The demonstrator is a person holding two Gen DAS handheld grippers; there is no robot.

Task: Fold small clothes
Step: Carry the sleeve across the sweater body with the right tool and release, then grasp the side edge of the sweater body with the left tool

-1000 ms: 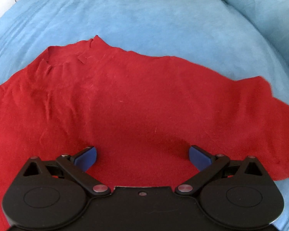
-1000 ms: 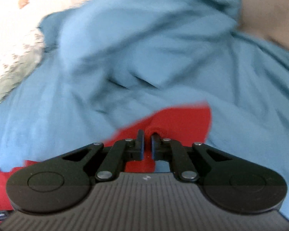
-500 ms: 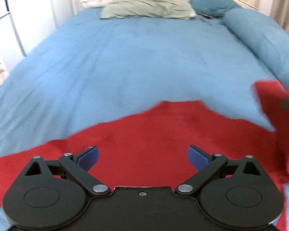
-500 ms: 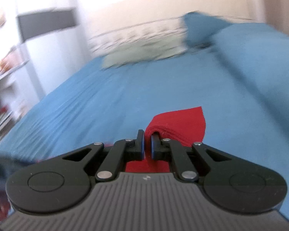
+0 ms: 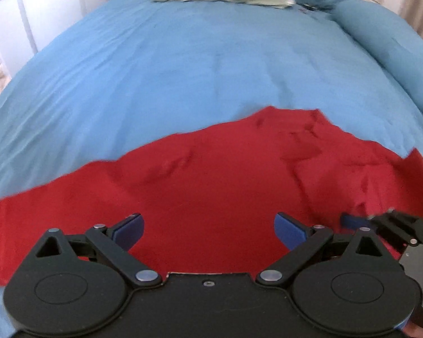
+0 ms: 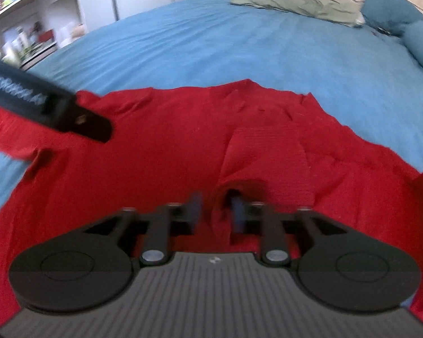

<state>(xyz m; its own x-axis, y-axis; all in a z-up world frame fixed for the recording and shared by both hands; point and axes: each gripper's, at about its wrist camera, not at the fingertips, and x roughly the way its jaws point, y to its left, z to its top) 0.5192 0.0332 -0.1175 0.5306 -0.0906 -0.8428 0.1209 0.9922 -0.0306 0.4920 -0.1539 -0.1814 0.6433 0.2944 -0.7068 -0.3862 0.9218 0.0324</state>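
Red shirt [image 5: 211, 186] lies under the wide-spread left hand-held gripper [image 5: 208, 226]; the right hand-held gripper [image 6: 214, 205], slightly parted, straddles a fold.

Red garment [image 5: 217, 186]: soft matt knit cloth, finely ribbed on the folded-over sleeve (seen best from the right wrist).
Bedcover [image 5: 183, 64]: blue matt woven cloth, lightly creased.
Left gripper [image 5: 208, 226]: matt black plastic links, bright metal rivets, blue rubbery-looking pads.
Right gripper [image 6: 215, 207]: matt black plastic, ridged grey housing.
Pillow [image 6: 299, 1]: dull grey-green cloth.
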